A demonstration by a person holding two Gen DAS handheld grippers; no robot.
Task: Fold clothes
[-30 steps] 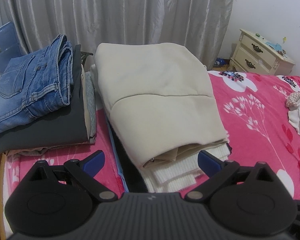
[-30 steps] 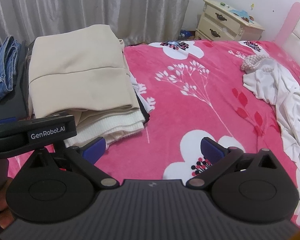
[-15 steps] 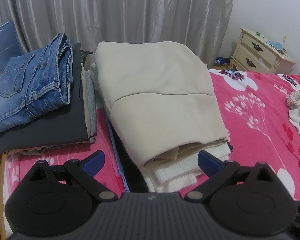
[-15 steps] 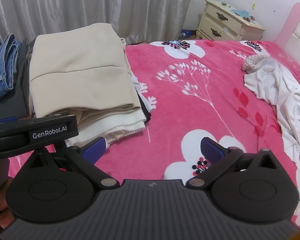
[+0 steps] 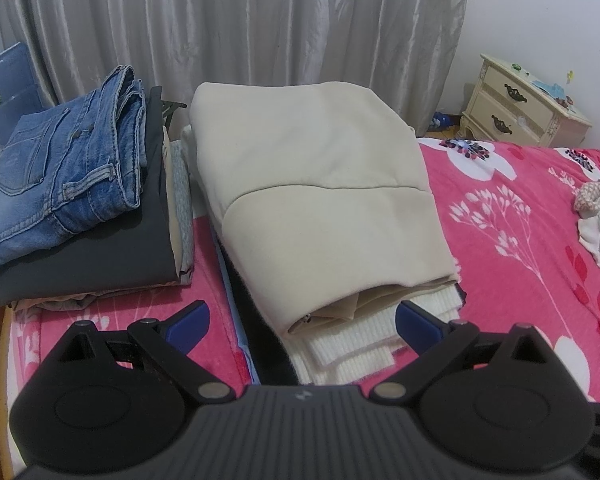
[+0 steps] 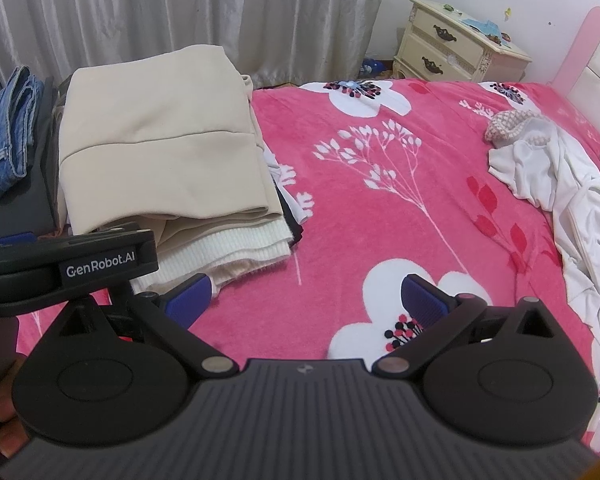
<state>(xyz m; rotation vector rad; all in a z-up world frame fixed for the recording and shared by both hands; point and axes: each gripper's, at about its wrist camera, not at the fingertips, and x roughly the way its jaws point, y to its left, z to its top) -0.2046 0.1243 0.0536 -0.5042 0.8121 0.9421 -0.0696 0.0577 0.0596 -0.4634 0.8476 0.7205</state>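
Clothes, folded: a beige garment [image 5: 316,184] lies folded on top of a pile at the foot of the bed, with a white ribbed knit [image 5: 352,340] under it and a dark layer lower down.
Second pile: folded blue jeans [image 5: 60,172] sit on a dark grey garment [image 5: 112,256], just beside the beige pile, to its left.
Clothes, unfolded: a crumpled white garment [image 6: 572,208] lies on the far right side of the bed, well apart from both piles, with a small knitted piece [image 6: 508,124] touching its upper edge.
Bed: covered by a pink blanket with white flowers [image 6: 380,184]; a pink headboard [image 6: 592,60] shows at the right.
Left gripper [image 5: 300,320]: spread wide, holding nothing, in front of the near edge of the beige pile.
Right gripper [image 6: 308,300]: spread wide, holding nothing, over bare blanket beside the pile's near right corner.
Room: grey curtain [image 5: 236,28] behind the piles; cream nightstand [image 6: 460,48] by the wall.
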